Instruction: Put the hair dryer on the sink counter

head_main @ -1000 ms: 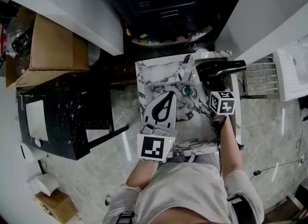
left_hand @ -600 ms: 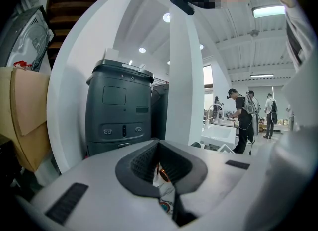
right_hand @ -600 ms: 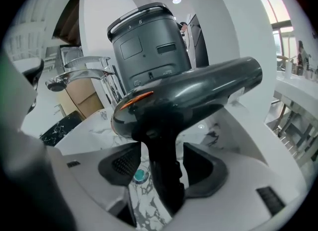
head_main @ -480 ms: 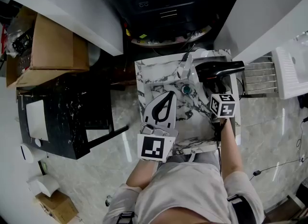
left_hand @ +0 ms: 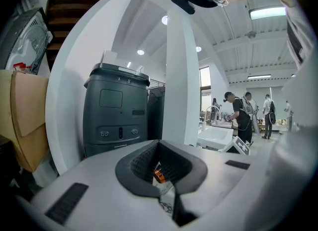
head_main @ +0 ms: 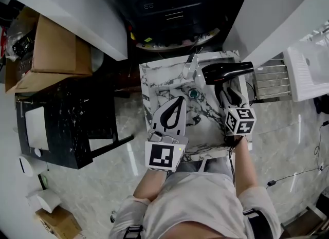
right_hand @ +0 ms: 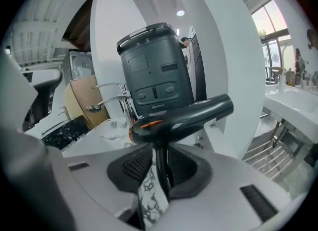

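The black hair dryer (head_main: 226, 71) lies on the white marble sink counter (head_main: 154, 78) at its far right corner, barrel pointing right. My right gripper (head_main: 230, 95) is just in front of it. In the right gripper view the dryer (right_hand: 179, 118) has its handle running down between my right gripper (right_hand: 164, 170) jaws. These jaws are closing, with marble still showing beside the handle. My left gripper (head_main: 179, 100) hovers over the basin with its tips together and nothing in it. The left gripper (left_hand: 159, 168) view shows the same joined pads.
A chrome faucet (head_main: 190, 68) and the drain (head_main: 194, 93) sit left of the dryer. A dark grey machine (right_hand: 154, 76) stands behind the counter. A towel rack (head_main: 267, 81) and a white basin (head_main: 308, 73) are to the right; a cardboard box (head_main: 51, 53) and a black table (head_main: 77, 125) to the left.
My right gripper has drawn back toward the person, away from the dryer's body. The dryer stays on the counter. The left gripper has barely moved.
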The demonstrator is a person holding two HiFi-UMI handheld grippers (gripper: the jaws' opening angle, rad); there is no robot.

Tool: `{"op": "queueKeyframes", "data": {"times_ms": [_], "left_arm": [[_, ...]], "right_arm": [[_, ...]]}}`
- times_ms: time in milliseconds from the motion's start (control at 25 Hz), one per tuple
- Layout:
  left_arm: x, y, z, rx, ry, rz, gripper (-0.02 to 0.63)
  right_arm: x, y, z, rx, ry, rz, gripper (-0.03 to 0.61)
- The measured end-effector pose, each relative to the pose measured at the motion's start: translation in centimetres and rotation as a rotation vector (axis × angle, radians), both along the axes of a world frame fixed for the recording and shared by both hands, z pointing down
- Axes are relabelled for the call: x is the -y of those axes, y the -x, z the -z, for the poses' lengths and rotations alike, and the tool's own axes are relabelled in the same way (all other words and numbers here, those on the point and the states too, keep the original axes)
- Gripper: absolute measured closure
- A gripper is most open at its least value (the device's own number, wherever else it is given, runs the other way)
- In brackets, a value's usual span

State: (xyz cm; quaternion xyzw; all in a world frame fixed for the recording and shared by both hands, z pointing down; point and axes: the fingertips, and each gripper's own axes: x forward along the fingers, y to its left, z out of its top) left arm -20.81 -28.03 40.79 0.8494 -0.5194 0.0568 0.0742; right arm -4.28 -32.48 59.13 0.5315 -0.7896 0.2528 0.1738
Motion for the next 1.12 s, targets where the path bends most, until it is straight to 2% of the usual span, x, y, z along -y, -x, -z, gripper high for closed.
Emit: {"op": "queueKeyframes", "data": {"times_ms": [80,120,560,1120], "left_arm": [[-0.5,-0.5,0.3,0.0,-0.008,-0.002,0.6],[-0.7,-0.7,0.5,0.001,-0.012,-0.003,0.6],[-4.8,-3.6,3.0,0.029,-0.047,0.013,0.6],[-10.2,-8.8,5.8,0.057,-0.097,0.037,0.6]], "right_arm": [[-0.6,-0.3,1.6,0.01,-0.035,-0.001,0.551],[-1.0,-0.3,2.4,0.016,-0.049,0.007,0.565],[-5.7,-0.7,10.9,0.057,-0.183,0.127,0.569],[-12.7,-3.4,20.4,0.097,-0.378,0.235,0.569]]}}
